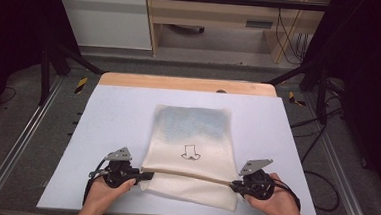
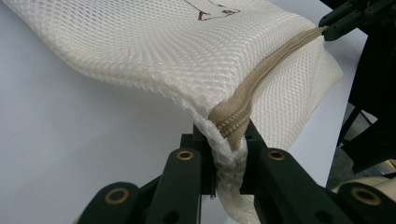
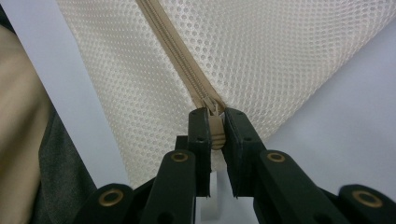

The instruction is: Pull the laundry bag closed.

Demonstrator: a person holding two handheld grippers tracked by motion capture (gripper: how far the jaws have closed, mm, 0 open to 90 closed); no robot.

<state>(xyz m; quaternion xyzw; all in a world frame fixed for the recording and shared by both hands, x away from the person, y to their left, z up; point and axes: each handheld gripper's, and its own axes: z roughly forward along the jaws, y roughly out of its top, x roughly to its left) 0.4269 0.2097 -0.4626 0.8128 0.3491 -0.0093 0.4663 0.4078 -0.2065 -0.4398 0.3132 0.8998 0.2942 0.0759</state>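
Lying flat on the pale table point(image 1: 102, 132), 1 cream mesh bag point(image 1: 191, 137) is the centre of the scene, and everything here is placed from it. The bag has 1 small black drawing point(image 1: 191, 152) in its middle and 1 beige zipper point(image 1: 189, 175) that runs along its near part from side to side. There are 2 grippers, 1 at each end of this zipper. The left gripper point(image 1: 147, 175) is at the bag's left near corner, and its jaws are pressed together on the mesh corner where the zipper ends point(image 2: 229, 122). The right gripper point(image 1: 235, 184) is at the bag's right near edge, and its jaws pinch the zipper pull point(image 3: 215, 130). Between the 2 grippers the zipper is stretched straight and lifted a little above the table.
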